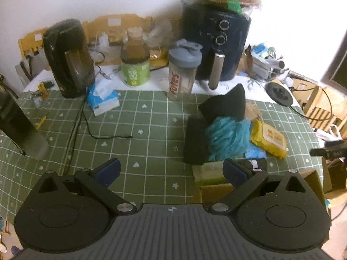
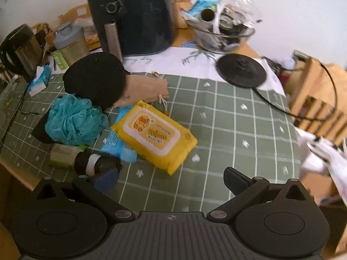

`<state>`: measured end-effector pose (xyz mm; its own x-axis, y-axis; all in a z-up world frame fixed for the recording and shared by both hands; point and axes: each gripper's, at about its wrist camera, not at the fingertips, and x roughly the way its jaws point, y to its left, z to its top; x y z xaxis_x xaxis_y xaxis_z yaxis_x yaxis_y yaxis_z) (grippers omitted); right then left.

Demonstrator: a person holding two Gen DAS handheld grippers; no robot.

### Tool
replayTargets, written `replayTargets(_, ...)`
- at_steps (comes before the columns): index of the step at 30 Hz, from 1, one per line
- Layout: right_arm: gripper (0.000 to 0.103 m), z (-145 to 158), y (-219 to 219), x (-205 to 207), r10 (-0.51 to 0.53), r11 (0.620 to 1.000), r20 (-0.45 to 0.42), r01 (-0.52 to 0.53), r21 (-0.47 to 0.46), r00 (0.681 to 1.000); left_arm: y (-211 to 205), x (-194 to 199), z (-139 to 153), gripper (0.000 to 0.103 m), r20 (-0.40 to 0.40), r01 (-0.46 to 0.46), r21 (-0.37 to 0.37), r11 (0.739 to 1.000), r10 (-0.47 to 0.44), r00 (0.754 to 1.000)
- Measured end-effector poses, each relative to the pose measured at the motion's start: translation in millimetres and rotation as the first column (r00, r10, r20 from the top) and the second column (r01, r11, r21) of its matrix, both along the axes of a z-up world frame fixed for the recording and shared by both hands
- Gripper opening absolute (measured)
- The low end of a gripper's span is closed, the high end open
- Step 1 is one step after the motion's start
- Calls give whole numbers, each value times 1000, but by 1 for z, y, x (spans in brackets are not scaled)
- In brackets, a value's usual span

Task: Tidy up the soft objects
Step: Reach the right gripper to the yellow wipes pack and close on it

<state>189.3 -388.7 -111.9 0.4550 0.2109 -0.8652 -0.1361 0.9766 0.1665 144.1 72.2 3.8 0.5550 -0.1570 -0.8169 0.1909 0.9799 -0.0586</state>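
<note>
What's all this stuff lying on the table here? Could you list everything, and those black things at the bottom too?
Wet-wipes pack: one, yellow, front of the green checked tablecloth.
Bath pouf: one, teal, left of the wipes.
Black soft items: at least two, behind and under the pouf.
Beige cloth pouch: one, behind the wipes.
Blue packet: one, partly under the wipes.
Tissue pack: one, blue and white, left part of the table.
Air fryer: one, dark, at the back.
Shaker bottle: one, grey lid, left of the fryer.
Kettle base: one, black, right.
Glass bowl: one, full of clutter.
Left tool: open, empty.
Right tool: open, empty.
</note>
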Motion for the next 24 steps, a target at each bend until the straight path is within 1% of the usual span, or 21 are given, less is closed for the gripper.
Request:
replayTargets(2,103,-8,3,8,32,999,20,-32,-20,999,1,1,-6,103,-17,1,-15,1000,-2,1000)
replayTargets(5,103,-20,11,22,110,994,43,-109,-28,993,5,2,-16,103,-48,8,-54,998,-11,999)
replayTargets(9,103,-37,26,37,221,974,63,-217,-64,973,7,0,-26,103,-57,11,-65,998,-15,998)
replayTargets(11,103,-44,34,43,267,961,67,-260,-94,961,6,-1,-30,103,-65,6,-65,998,-10,998)
replayTargets(17,103,-63,48,65,365,923,68,-352,-155,929,8,-7,-36,103,-93,-15,-104,994,6,996)
replayTargets(19,103,-69,52,72,403,905,67,-386,-177,913,8,-10,-37,103,-97,-20,-105,994,10,995)
replayTargets(24,103,-87,63,88,494,853,27,-479,-209,869,10,-15,-38,103,-105,-39,-112,993,27,994)
